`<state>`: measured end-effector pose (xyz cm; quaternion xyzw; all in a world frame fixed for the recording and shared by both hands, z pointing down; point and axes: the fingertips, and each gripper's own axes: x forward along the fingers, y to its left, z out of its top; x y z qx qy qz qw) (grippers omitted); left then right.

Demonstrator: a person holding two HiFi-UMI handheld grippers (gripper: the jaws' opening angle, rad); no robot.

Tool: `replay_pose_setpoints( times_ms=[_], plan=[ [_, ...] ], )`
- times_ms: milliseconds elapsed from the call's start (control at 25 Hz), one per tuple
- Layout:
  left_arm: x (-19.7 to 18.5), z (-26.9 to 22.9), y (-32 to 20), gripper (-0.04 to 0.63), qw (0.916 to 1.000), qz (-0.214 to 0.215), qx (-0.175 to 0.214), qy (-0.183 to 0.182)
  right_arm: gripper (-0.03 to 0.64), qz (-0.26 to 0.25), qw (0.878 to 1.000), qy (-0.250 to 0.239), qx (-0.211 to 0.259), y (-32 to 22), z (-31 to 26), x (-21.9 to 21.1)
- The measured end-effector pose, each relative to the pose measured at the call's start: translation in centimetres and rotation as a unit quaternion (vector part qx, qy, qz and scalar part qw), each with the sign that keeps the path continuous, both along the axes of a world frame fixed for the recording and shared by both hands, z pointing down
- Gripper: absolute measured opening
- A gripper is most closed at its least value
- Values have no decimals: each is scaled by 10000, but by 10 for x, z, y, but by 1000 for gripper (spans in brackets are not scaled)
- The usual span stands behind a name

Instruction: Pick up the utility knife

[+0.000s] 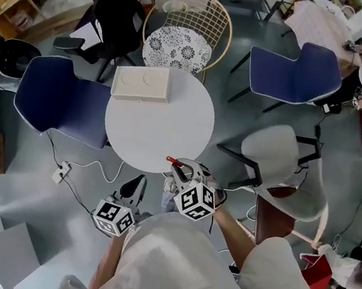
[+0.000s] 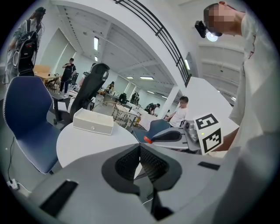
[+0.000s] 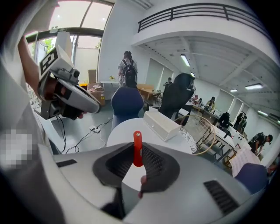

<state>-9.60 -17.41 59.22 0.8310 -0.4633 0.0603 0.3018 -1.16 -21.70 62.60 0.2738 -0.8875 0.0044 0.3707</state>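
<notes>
The red utility knife (image 1: 170,160) is clamped in my right gripper (image 1: 179,168), held above the near edge of the round white table (image 1: 163,131). In the right gripper view the knife (image 3: 137,146) stands up between the dark pads, its red end poking past the fingertips. My left gripper (image 1: 135,186) hangs lower and to the left, off the table's edge, its jaws together with nothing in them. The left gripper view shows its pads (image 2: 151,164) meeting at the tip, and the right gripper (image 2: 162,136) beyond with the knife's red end (image 2: 148,140).
A white rectangular box (image 1: 141,83) lies on the far left part of the table. Chairs ring the table: a blue one (image 1: 56,98) on the left, a wire one (image 1: 182,46) behind, a blue one (image 1: 296,73) and a grey one (image 1: 279,165) on the right. A power strip (image 1: 62,171) and cables lie on the floor.
</notes>
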Motion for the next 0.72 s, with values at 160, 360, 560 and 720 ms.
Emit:
replay_pose_setpoints(
  times_ms=[160, 360, 560, 720],
  plan=[
    [0, -6, -4, 12, 9999, 23, 122, 13, 66, 258, 9995, -202, -9, 1, -8, 6],
    [-2, -9, -8, 12, 9997, 8, 226, 19, 66, 1023, 9865, -1240, -298, -7, -29, 14],
    [0, -16, -11, 12, 9993, 15, 359, 68, 66, 1629, 9537, -2469, -553, -12, -62, 18],
    [0, -24, -13, 12, 9988, -56, 460, 167, 66, 2079, 9168, -3314, -803, -9, -83, 25]
  ],
)
